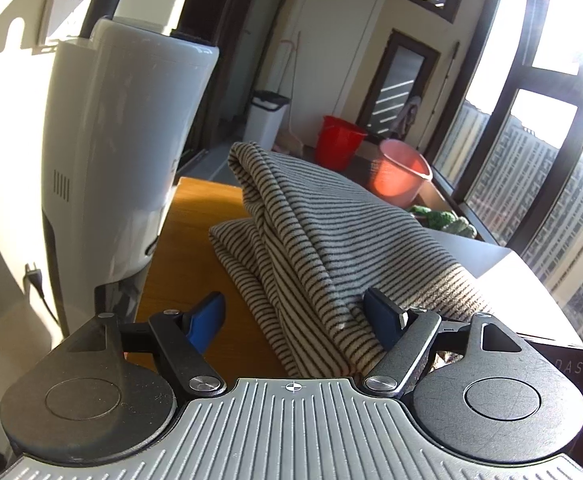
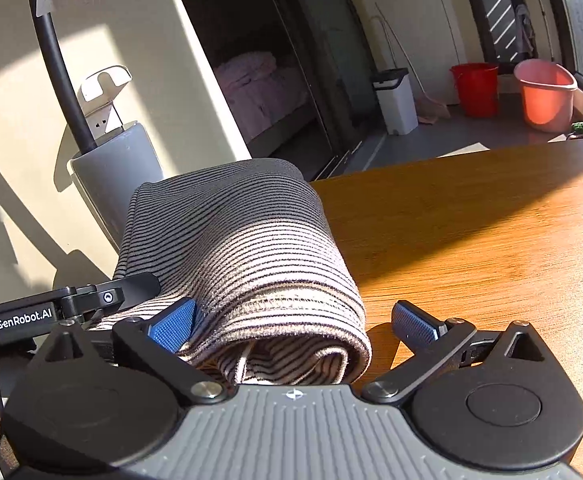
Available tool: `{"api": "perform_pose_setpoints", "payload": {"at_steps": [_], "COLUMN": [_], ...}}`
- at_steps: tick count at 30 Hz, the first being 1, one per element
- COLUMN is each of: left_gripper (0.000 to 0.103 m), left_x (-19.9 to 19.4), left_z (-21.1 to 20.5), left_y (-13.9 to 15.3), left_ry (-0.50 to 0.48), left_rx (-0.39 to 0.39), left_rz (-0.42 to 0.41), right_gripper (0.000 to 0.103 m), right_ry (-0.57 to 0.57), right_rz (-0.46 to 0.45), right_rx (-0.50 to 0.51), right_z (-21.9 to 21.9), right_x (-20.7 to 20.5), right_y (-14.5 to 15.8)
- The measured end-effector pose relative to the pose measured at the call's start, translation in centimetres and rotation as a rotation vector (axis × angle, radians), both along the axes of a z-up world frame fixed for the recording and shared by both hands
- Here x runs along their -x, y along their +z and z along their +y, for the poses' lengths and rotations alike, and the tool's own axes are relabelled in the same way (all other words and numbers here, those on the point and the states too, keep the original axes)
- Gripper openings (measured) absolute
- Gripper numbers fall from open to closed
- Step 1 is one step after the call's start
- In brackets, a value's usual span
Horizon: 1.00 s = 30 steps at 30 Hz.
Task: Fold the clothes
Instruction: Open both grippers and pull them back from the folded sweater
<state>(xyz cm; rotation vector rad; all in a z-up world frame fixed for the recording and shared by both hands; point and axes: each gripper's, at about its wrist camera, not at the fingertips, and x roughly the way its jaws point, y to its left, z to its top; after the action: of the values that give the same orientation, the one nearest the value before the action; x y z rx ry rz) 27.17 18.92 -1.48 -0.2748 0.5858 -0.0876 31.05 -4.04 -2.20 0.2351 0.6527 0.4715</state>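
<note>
A folded black-and-cream striped garment (image 1: 311, 232) lies on the wooden table (image 1: 195, 248). My left gripper (image 1: 297, 316) is open, its blue fingers on either side of the garment's near end, the right finger against the cloth. In the right wrist view the same garment (image 2: 243, 248) shows as a thick folded roll. My right gripper (image 2: 295, 326) is open around its near end; the left finger touches the cloth, the right finger stands apart over the table (image 2: 471, 232). The left gripper's body (image 2: 51, 312) shows at the left.
A white appliance (image 1: 119, 140) with a black hose stands at the table's left edge. Behind are a red bucket (image 1: 337, 140), a pink bucket (image 1: 401, 172), a white bin (image 1: 267, 114) and large windows on the right. A white surface (image 1: 503, 276) adjoins the table.
</note>
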Motion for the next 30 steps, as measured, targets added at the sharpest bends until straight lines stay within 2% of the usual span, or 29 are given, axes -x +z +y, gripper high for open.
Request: {"api": "perform_pose_setpoints", "payload": {"at_steps": [3,8,12,14,21,22,25,30], "left_gripper": [0.084,0.080,0.086,0.095,0.100,0.103,0.103,0.103], "left_x": [0.4,3.6,6.5,7.6,9.2,9.3,9.7,9.9], "left_z": [-0.4,-1.3,-2.6,-3.4,-5.5,-5.9,-7.5,-10.0], "left_y": [0.5,1.8,2.0,1.6,-1.0,-1.1,-1.4,-2.0], "left_ry": [0.031,0.064,0.070,0.073,0.128,0.138,0.165,0.209], "left_rx": [-0.007,-0.031,-0.044,-0.043,-0.009,-0.027,-0.100,-0.252], "left_rz": [-0.007,-0.069,-0.080,-0.052,0.111,0.113,0.121,0.160], "right_gripper": [0.103,0.103,0.103,0.103,0.103,0.103,0.103,0.103], "right_ry": [-0.002,-0.014,-0.024,-0.027,-0.022,-0.014,0.001,-0.030], "right_rz": [-0.028,0.011,0.013,0.013,0.009,0.009,0.007,0.013], "right_rx": [-0.029,-0.012,0.012,0.037,0.264,0.297,0.372,0.382], "right_z": [-0.9,-2.6,-3.7,-4.1,-4.0,-3.8,-3.1,-3.2], "right_x": [0.9,2.5,4.1,4.8,7.0,7.2,7.5,7.4], "right_y": [0.2,0.0,0.1,0.1,0.2,0.2,0.1,0.2]}}
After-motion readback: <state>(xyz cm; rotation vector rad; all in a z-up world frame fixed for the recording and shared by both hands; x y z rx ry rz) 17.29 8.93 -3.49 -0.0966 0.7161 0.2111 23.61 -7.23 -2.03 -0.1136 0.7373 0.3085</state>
